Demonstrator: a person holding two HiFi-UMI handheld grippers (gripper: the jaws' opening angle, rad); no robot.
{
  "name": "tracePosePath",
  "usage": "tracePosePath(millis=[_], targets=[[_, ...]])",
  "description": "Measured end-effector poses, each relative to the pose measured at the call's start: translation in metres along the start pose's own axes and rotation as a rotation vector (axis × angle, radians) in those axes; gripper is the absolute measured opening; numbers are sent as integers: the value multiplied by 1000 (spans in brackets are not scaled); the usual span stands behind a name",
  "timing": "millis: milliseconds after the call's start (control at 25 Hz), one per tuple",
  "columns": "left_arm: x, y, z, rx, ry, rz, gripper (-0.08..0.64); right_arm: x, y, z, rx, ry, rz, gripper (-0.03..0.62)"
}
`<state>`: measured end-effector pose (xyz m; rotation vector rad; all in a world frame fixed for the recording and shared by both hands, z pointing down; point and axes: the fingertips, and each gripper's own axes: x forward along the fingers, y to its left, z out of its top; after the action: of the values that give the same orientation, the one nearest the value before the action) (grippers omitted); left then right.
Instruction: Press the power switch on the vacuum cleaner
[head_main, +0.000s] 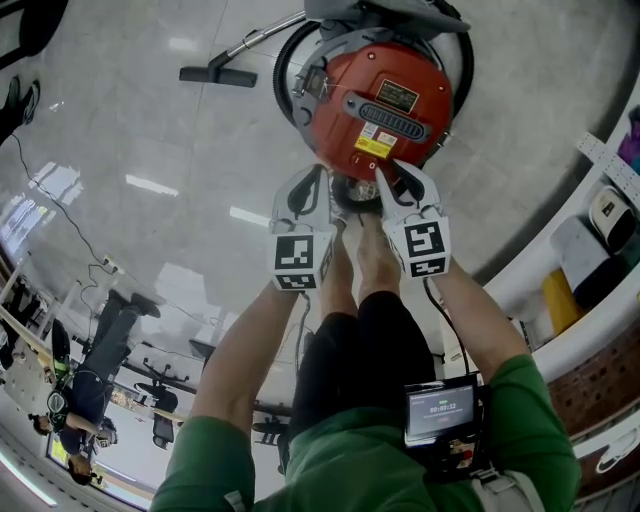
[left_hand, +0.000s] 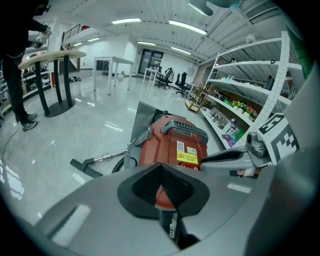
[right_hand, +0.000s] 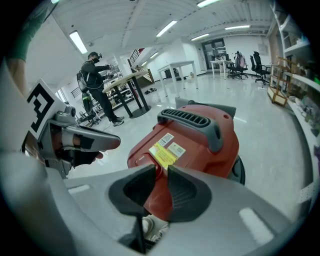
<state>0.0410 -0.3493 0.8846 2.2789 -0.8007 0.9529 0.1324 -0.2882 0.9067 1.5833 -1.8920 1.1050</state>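
My left tool (head_main: 318, 188) is closed on nothing. My right tool (head_main: 393, 180), open a sliver and empty, noses the red vacuum cleaner (head_main: 385, 90) on the floor (head_main: 150, 130).

The right tongs (right_hand: 160, 170) fill the foreground, their dark ribbed pads (right_hand: 187, 195) a narrow gap apart with nothing between them. The tips sit just at the near edge of a red vacuum cleaner (right_hand: 200, 145), close to its yellow label (right_hand: 161, 155). A dark grey slotted handle (right_hand: 192, 120) runs along its top. At the left edge, the left tongs (right_hand: 112, 143) and their square-marker cube (right_hand: 40, 107) reach in beside the vacuum. Behind, on the glossy floor (right_hand: 270, 125), a person (right_hand: 97, 82) stands at a tall bench (right_hand: 127, 80). Office chairs (right_hand: 257, 62) are far back.
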Motion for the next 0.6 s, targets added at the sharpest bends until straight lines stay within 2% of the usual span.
tracePosePath(millis=[600], targets=[[-5, 1, 2, -14, 33, 5, 8, 3, 2, -1, -144, 22, -75, 63]])
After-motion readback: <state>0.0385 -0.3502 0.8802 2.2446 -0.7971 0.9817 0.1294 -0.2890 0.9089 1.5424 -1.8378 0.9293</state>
